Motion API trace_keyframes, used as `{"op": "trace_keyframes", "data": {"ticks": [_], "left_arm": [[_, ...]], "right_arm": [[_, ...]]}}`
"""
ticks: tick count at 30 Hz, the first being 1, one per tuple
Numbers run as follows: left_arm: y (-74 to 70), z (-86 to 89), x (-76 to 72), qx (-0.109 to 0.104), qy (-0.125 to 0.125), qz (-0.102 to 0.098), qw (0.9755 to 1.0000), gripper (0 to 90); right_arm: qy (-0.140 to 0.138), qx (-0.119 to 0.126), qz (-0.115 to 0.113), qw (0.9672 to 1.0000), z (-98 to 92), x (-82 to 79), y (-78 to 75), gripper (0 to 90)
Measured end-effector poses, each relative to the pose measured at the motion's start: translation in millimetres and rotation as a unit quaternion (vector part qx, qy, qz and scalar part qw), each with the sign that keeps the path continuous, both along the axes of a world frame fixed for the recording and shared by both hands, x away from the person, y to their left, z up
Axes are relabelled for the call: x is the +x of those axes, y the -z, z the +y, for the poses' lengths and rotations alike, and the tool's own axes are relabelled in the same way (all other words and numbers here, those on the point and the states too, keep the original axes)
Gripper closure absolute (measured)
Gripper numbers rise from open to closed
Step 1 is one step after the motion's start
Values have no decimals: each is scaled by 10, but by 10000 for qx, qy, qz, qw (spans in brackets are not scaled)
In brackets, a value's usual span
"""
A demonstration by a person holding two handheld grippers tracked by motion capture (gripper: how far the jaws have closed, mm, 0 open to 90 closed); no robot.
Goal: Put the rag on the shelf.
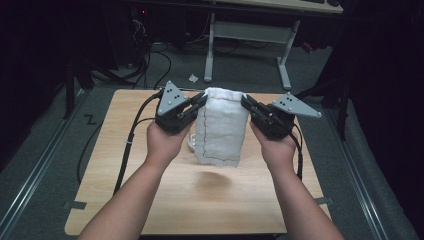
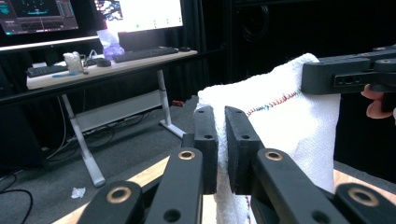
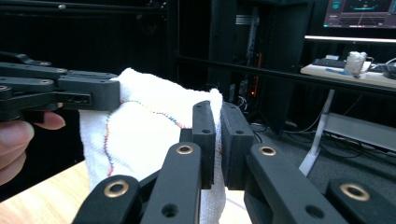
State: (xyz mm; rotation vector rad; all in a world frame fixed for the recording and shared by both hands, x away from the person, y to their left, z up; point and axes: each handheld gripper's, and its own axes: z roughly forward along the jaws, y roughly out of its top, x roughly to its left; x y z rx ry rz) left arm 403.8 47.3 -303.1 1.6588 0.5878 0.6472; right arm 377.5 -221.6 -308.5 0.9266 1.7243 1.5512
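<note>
White terry-cloth towel (image 1: 220, 127) with a thin line of multicoloured stitching near its hem hangs in the air above the light wooden table (image 1: 150, 200), folded double and stretched by its two upper corners, its lower edge clear of the tabletop with a faint shadow beneath. Left gripper (image 1: 200, 101) has its black jaws pinched tight on the towel's left top corner, and the right gripper (image 1: 247, 101) clamps the opposite corner the same way, a hand behind each. No brand, label or legible writing shows on the towel or grippers.
</note>
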Motion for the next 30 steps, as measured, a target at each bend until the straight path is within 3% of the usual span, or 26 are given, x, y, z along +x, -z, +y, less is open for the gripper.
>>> {"op": "trace_keyframes", "data": {"ticks": [5,9,12,16,25,30], "left_arm": [[-86,-2,139,94,-55,17,9999,843],[-154,44,292,-95,-131,145,9998,842],[-175,55,393,-50,-251,111,9996,843],[-158,79,556,-137,-266,212,9993,842],[-152,32,870,-21,-295,255,9992,841],[-37,19,1119,-145,-359,448,9982,840]], "right_arm": [[8,123,34,9999,-17,129,-64,861],[21,180,9,9998,13,249,-106,862],[30,161,58,9998,67,363,-126,862],[65,220,156,9996,99,528,-126,861],[114,284,358,9989,75,887,-97,860],[127,314,526,9980,52,1116,-41,861]]}}
